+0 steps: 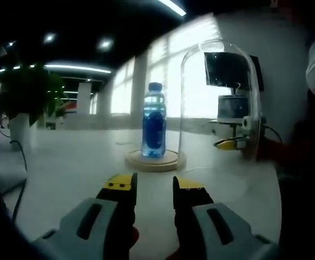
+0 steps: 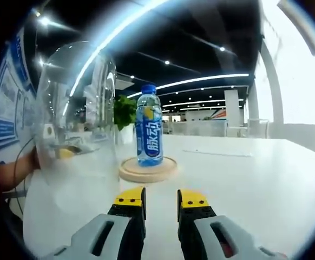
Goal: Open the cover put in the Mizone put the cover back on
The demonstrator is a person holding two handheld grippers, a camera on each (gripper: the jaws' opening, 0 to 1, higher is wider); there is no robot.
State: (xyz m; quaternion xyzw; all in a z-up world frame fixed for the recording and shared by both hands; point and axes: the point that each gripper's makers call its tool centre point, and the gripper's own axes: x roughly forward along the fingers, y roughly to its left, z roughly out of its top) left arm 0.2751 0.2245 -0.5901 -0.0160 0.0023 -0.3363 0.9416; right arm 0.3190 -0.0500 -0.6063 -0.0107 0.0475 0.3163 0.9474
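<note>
Mizone bottle [image 1: 154,120] upright on wooden base [image 1: 156,160], cap up.

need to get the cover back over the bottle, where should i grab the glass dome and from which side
A judgement: take the glass dome low on its straight wall near the open rim, coming from the side facing away from the Mizone bottle. The rounded top gives jaws nothing flat to bite. It stands beside the wooden base, where the bottle is upright, so approaching from the far side keeps the gripper off the bottle.
</note>
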